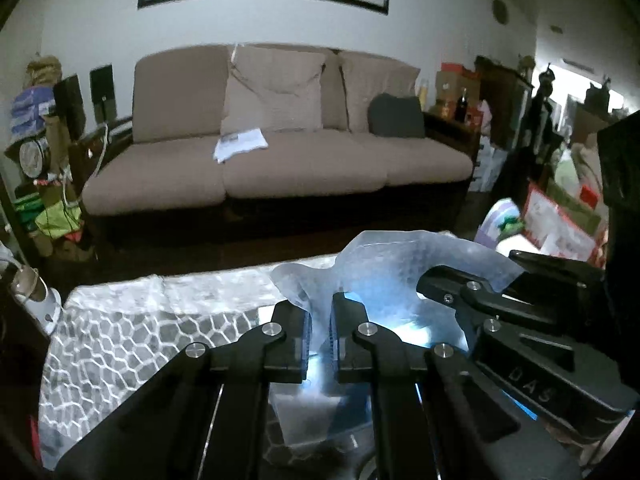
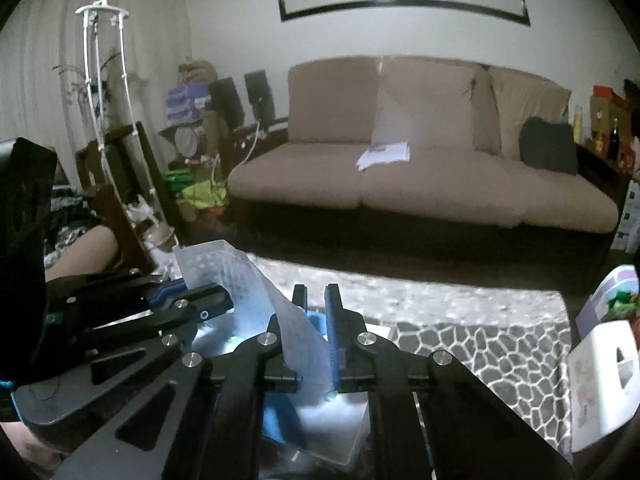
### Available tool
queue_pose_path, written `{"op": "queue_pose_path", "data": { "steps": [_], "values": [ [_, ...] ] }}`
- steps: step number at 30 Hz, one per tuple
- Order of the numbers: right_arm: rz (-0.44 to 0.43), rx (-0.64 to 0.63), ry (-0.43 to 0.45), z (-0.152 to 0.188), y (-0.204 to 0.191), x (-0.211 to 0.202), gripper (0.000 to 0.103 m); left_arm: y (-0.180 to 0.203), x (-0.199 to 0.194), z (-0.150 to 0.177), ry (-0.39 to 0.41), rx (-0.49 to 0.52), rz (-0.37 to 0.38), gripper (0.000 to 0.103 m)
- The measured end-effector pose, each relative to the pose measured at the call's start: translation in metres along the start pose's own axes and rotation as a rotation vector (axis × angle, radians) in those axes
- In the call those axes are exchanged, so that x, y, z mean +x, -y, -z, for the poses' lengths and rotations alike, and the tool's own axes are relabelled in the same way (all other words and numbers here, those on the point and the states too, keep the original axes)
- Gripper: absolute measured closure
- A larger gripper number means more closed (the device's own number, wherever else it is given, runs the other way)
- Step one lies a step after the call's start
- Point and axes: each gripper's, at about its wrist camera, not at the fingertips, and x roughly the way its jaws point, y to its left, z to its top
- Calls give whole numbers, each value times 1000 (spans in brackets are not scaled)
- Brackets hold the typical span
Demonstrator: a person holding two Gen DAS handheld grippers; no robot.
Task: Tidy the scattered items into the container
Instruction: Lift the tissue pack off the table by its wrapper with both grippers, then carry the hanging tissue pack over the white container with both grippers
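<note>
Over the patterned cloth [image 1: 120, 340] on the bench, both grippers have hold of one thing: a translucent plastic bag [image 1: 396, 276] with a dimpled, bluish sheen. The left gripper [image 1: 320, 344] is clenched on a fold of its rim, film pinched tight between the pads. The right gripper [image 2: 316, 340] has its jaws drawn in on another stretch of the same rim, the strip of film running up and out between them. Two grips on opposite sides, it looks to me, serve to spread the bag's mouth and keep it up off the bench, so this bag is likely the container, or something bound for it.

From the left wrist view, the right gripper [image 1: 480, 300] shows from the side, biting the far edge, with the bag's mouth billowing between the two tools and something blue glowing below. That view does not show what lies right of the bench; the right wrist view does: a white box [image 2: 600, 380] near the bench's edge. It also shows the left gripper [image 2: 192, 308] side-on, and the person's bare forearm [image 2: 80, 252] behind it. Beyond, the beige sofa [image 1: 280, 160] fills both backgrounds.
</note>
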Motion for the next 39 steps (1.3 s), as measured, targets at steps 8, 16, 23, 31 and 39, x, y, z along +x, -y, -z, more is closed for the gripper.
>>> {"op": "queue_pose_path", "data": {
  "steps": [8,16,23,31,39],
  "values": [
    [-42,-40,67,-46,-36,-61,95,0,-82,-41,80,6,-24,96],
    [-105,-139,95,-65,-106,-147,95,4,-204,-49,113,37,-68,95],
    [-201,-141,25,-20,-174,-200,95,-5,-295,13,73,-44,-79,95],
    [-273,-120,-34,40,-243,-229,95,-21,-372,90,29,-107,-133,95],
    [-299,-130,-67,72,-290,-235,95,-42,-401,135,4,-138,-166,95]
  ]
}}
